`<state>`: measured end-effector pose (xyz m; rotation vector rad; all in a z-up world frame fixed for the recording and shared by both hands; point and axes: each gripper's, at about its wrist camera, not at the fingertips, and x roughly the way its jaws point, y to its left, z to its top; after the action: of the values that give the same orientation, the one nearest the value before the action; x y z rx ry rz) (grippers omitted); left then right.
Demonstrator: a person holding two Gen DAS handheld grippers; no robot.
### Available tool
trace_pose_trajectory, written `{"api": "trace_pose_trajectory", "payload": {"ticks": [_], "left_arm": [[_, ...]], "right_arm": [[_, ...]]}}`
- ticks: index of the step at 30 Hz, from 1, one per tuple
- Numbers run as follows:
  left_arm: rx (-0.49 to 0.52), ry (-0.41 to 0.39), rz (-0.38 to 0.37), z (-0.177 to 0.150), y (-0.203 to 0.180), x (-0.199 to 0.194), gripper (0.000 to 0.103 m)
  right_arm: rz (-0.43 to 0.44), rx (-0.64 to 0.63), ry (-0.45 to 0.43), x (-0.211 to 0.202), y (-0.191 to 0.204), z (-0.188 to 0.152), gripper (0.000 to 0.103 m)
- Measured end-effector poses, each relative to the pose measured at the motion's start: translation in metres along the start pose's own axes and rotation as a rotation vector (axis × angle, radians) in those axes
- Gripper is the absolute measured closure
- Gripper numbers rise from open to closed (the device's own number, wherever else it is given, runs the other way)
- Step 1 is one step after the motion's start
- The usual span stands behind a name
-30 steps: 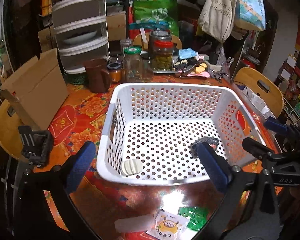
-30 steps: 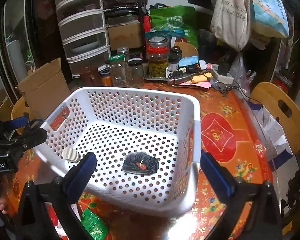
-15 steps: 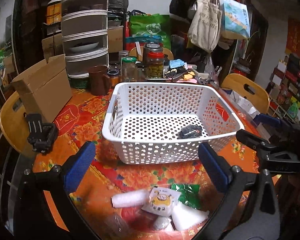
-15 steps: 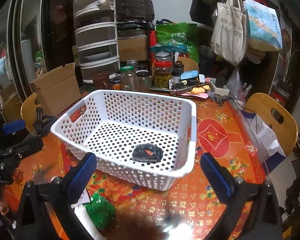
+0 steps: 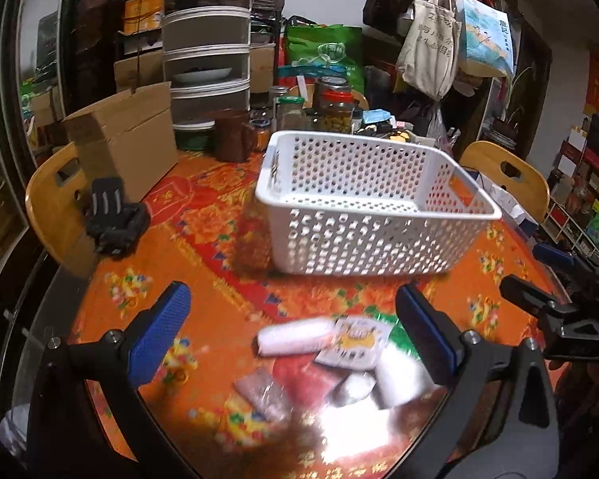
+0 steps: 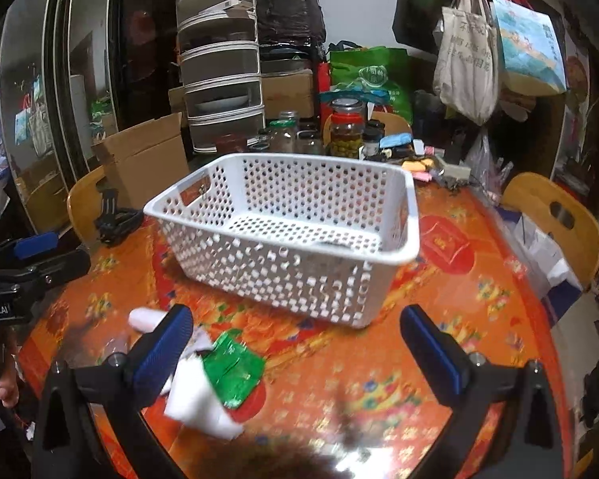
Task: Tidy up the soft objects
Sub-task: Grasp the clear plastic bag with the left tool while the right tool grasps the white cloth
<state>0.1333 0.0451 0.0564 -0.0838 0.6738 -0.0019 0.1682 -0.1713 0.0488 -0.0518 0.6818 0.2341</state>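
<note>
- The soft packets lie in a loose heap on the near side of the basket (image 5: 375, 215), well apart from it: a white roll (image 5: 293, 341), a yellow-printed sachet (image 5: 357, 343), a green packet (image 6: 231, 371) and a white foam block (image 6: 197, 403).
- Left gripper (image 5: 291, 335) hangs above the heap, jaws spread wide and empty.
- Right gripper (image 6: 299, 353) is likewise wide apart, holding nothing.
- Best to pick one piece at the heap's edge, probably the white roll: straddle its narrow width and close gently.
- Then lift clear of the basket's near wall before letting go.
</note>
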Motion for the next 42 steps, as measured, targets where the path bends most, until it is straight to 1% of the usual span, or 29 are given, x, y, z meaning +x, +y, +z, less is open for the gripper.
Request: {"api": "trace_pose_trajectory", "payload": {"ticks": [7,10,15,18,23,26,28,32,34,35,36,37,38,40,41,42], "left_arm": [[-0.051,0.042,0.015,-0.044,0.018,0.003,0.001],[-0.068,0.079,0.014,-0.061,0.024,0.014,0.001],[-0.092,0.139,0.012,-0.083,0.032,0.038,0.002],[-0.106,0.158,0.013,-0.091,0.036,0.048,0.002],[-0.110,0.181,0.010,-0.099,0.038,0.059,0.002],[-0.116,0.191,0.011,-0.103,0.040,0.064,0.002],[-0.120,0.198,0.009,-0.105,0.041,0.067,0.002],[-0.114,0.211,0.013,-0.107,0.040,0.073,0.002],[-0.108,0.217,0.015,-0.108,0.038,0.076,0.007],[-0.104,0.220,0.017,-0.108,0.037,0.077,0.012],[-0.098,0.225,0.018,-0.109,0.036,0.079,0.019],[-0.091,0.226,0.024,-0.109,0.035,0.080,0.020],[-0.082,0.223,0.034,-0.109,0.034,0.080,0.025],[-0.074,0.223,0.034,-0.109,0.032,0.080,0.029],[-0.073,0.222,0.031,-0.108,0.032,0.080,0.033],[-0.072,0.221,0.030,-0.109,0.031,0.079,0.038]], "right_arm": [[0.004,0.015,0.023,0.001,0.009,-0.038,0.000],[0.005,0.012,0.040,0.005,0.018,-0.055,0.000],[0.042,-0.015,0.083,0.018,0.036,-0.075,0.000],[0.068,-0.017,0.108,0.027,0.045,-0.084,0.000],[0.076,-0.018,0.130,0.036,0.056,-0.093,0.001],[0.080,-0.034,0.139,0.040,0.063,-0.095,0.004],[0.078,-0.045,0.146,0.042,0.067,-0.096,0.010],[0.062,-0.070,0.166,0.048,0.073,-0.098,0.018],[0.057,-0.078,0.174,0.051,0.075,-0.099,0.028],[0.057,-0.081,0.178,0.052,0.076,-0.100,0.031],[0.058,-0.083,0.184,0.054,0.076,-0.100,0.037],[0.059,-0.085,0.190,0.055,0.077,-0.101,0.041],[0.062,-0.085,0.197,0.056,0.077,-0.102,0.045],[0.067,-0.086,0.199,0.057,0.077,-0.103,0.048],[0.069,-0.084,0.197,0.056,0.075,-0.104,0.049],[0.072,-0.082,0.195,0.055,0.075,-0.103,0.053]]}}
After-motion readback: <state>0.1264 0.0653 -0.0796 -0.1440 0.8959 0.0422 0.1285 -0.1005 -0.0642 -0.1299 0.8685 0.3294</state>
